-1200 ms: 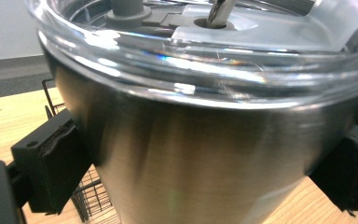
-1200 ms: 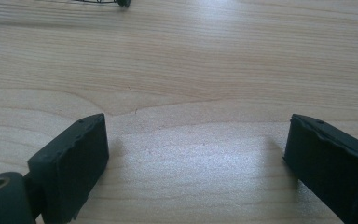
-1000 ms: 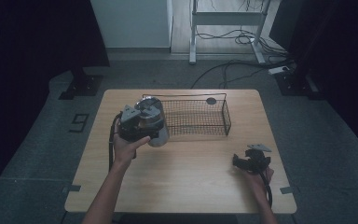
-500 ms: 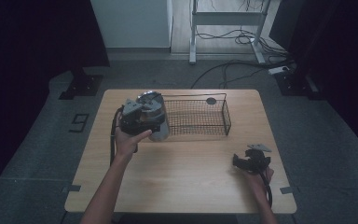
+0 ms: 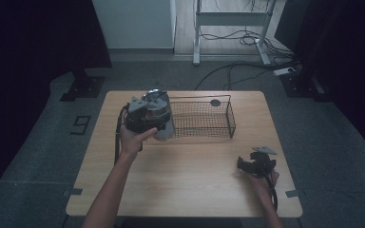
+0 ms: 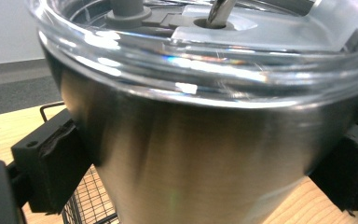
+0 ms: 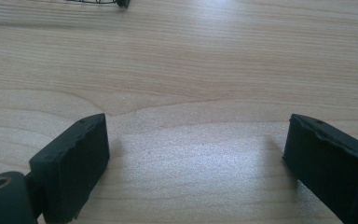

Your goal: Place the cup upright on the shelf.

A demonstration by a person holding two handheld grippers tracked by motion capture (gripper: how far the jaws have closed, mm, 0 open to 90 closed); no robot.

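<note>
Left gripper view: left hand-held gripper (image 5: 164, 116) clamps the steel tumbler (image 6: 205, 154) under its rim; slick, rigid, tapered. Right hand-held gripper (image 7: 200, 163) gapes, idle.

From above the near edge we look down on the whole table (image 5: 185, 161); each gripper view sits close and low over that same wooden top, both sharing the wire basket (image 5: 202, 118).
</note>
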